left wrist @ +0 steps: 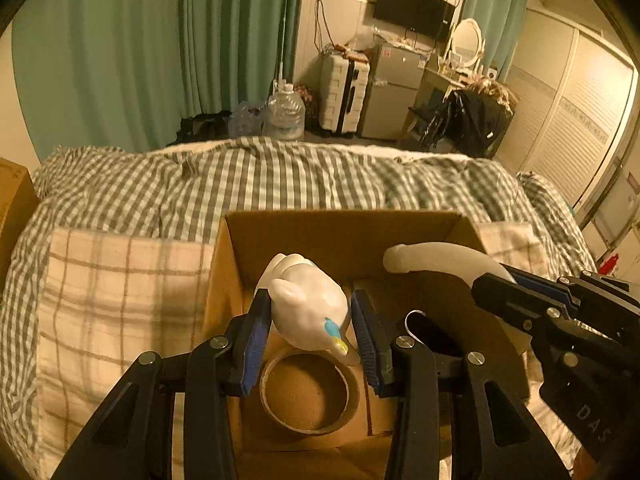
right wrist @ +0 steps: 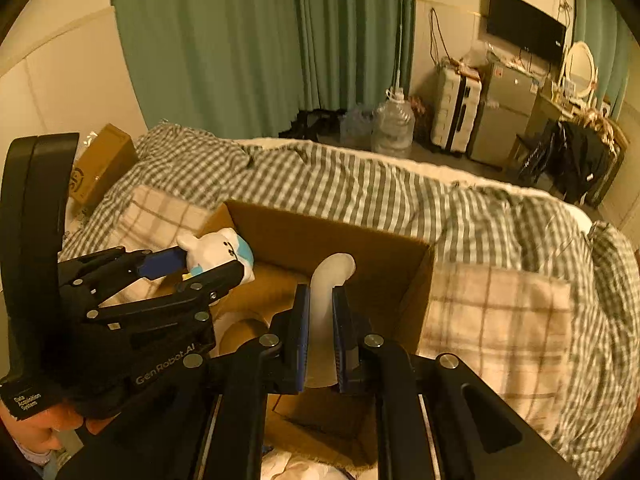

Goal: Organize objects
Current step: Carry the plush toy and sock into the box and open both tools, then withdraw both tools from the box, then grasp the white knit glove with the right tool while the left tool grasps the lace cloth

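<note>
An open cardboard box point(left wrist: 344, 236) sits on the bed; it also shows in the right wrist view point(right wrist: 320, 236). My left gripper point(left wrist: 310, 312) is shut on a white animal figurine point(left wrist: 308, 304) with blue and yellow marks, held over the box above a roll of brown tape point(left wrist: 310, 396). My right gripper point(right wrist: 320, 312) is shut on a white curved plastic piece point(right wrist: 326, 300), also held over the box. The right gripper point(left wrist: 532, 300) and the curved piece point(left wrist: 436, 258) show in the left wrist view. The left gripper point(right wrist: 200, 268) and figurine point(right wrist: 218, 252) show at left in the right wrist view.
The bed has a grey checked quilt point(left wrist: 240, 184) and beige plaid pillows point(left wrist: 120, 292) point(right wrist: 496, 320) on both sides of the box. A second cardboard box point(right wrist: 102, 164) lies at the far left. A dark object point(left wrist: 432, 332) lies inside the box.
</note>
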Demonstrator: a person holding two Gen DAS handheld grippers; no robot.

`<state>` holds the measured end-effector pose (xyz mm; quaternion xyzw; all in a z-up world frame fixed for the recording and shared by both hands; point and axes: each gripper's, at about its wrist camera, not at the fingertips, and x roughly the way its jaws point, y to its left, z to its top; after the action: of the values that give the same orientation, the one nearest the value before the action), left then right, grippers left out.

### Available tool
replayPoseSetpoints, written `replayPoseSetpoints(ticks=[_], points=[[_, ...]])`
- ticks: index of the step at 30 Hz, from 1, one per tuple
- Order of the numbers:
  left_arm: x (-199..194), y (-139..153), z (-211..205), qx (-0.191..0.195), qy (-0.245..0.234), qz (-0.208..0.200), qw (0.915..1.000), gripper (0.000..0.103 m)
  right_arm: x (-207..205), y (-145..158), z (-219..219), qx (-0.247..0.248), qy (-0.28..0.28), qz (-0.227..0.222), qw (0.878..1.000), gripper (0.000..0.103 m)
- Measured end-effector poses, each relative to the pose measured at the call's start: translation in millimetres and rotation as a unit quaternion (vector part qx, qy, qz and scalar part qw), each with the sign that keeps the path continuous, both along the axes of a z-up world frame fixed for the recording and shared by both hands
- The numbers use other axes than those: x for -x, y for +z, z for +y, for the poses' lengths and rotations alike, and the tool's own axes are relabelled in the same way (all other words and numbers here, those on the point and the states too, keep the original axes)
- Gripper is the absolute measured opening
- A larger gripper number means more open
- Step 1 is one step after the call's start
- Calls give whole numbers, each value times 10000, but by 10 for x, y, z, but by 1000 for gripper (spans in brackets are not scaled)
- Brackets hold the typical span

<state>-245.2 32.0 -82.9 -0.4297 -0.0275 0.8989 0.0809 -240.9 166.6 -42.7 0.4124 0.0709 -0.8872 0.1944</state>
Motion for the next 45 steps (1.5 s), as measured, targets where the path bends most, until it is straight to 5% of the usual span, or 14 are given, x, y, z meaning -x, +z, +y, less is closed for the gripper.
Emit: replayPoseSetpoints(ticks=[4,5,7,16,28,34,45], points=[[-3,-14,-10,-58,31,-65,10000,53,47,-41,91,236,-149,-140,9995,21],[-17,10,-14,-65,51,-62,9999,66,27,8,124,307,-187,-100,9993,26],[-76,87,-43,-100,113,25,9999,79,-11,106,189,325,-313,41,9990,58],[-516,738,-177,-54,370,456,9983,99,-462,821,452,186,-647,614,9958,83],[-1534,1539,-453,-27,459,1255,9910,103,-1487,1518,648,16,-1095,1220,9865,96],[-1863,1461,-574,-40,628,1283,9897,103,-1857,1470,543,-48,-1104,1255,9859,97],[-1998,640,-667,34,918,806,9925,103,-1898,643,321,-491,-1096,717,9902,103]])
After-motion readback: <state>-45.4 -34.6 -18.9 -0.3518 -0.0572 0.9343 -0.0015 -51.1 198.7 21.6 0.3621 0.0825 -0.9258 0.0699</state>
